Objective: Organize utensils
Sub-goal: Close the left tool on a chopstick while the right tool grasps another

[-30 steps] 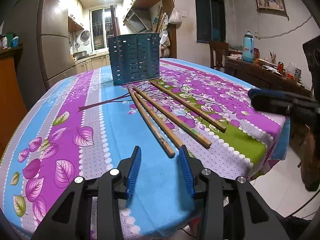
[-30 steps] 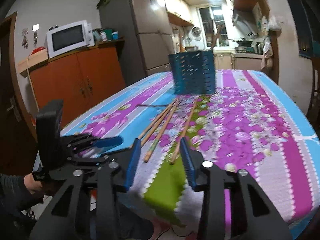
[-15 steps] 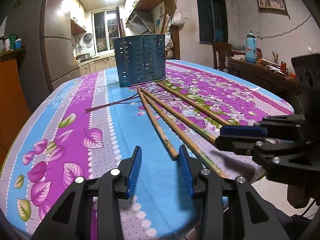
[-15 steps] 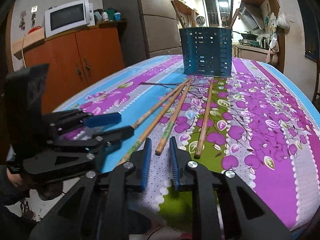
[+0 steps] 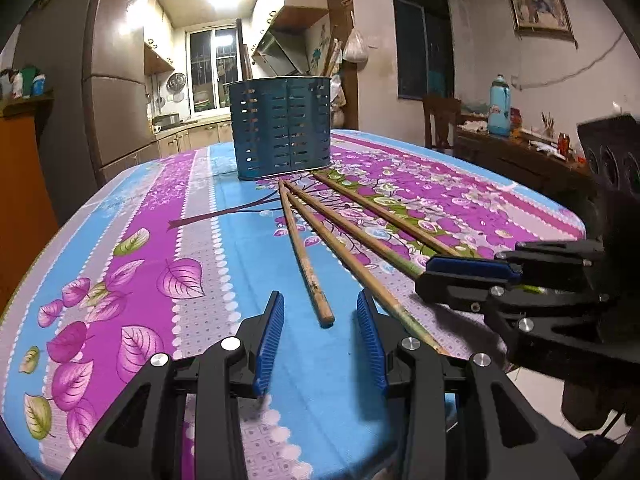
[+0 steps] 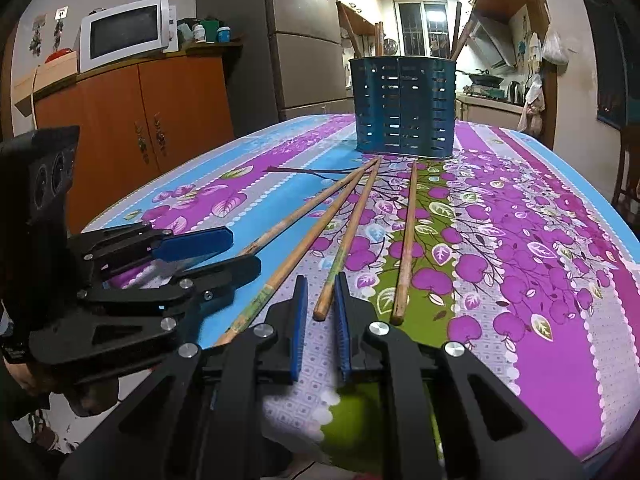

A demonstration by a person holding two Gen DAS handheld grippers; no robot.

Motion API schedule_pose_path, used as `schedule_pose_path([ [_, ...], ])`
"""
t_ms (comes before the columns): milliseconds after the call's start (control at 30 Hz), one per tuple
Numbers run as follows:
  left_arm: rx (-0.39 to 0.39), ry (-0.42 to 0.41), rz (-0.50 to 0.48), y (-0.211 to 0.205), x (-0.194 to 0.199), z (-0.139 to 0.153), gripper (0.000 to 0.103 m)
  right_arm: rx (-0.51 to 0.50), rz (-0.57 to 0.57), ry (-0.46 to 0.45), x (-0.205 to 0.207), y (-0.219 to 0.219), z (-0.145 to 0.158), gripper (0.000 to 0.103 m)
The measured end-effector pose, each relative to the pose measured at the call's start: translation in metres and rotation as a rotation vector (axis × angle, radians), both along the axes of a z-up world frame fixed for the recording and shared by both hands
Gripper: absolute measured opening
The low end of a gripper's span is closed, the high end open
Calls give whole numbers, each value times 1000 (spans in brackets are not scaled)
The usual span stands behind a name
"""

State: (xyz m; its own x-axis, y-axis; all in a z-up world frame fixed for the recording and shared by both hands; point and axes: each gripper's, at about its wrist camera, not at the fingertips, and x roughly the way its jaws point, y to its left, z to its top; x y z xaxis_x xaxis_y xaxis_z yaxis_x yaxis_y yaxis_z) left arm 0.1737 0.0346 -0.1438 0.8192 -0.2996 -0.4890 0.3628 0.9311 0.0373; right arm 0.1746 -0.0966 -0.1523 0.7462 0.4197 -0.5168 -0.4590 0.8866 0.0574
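Your right gripper (image 6: 321,312) has dropped in and its jaws have just been closing around a chopstick (image 6: 347,240) tip on the table (image 6: 560,280), not visibly pinching; left gripper (image 5: 320,340), narrowing, brackets another.

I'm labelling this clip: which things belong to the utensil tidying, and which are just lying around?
Job: four wooden chopsticks; blue slotted holder.
Just around: microwave; orange cabinet; blue flask; framed picture.

Both wrist cameras sit low at the table's (image 5: 208,240) near edge, facing the holder (image 5: 282,128).
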Motion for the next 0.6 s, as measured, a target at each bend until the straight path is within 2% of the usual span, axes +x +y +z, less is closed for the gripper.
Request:
schedule_pose_path([
  [33,-4,-8,13,2,1,-1,27,-7,-5,-10,-1,1,-1,12],
  [100,-20,-16,35,7,3,-1,9,-23,-13,-30,-3,3,-2,12],
  [200,-24,-36,40,9,1,-3,9,-29,-22,-45,-5,4,-3,12],
  [433,-47,-54,68,9,1,-3,8,34,-49,-50,-5,-3,-4,7],
  [600,-64,-82,86,16,-3,10,8,59,-60,-66,-10,-12,5,6],
])
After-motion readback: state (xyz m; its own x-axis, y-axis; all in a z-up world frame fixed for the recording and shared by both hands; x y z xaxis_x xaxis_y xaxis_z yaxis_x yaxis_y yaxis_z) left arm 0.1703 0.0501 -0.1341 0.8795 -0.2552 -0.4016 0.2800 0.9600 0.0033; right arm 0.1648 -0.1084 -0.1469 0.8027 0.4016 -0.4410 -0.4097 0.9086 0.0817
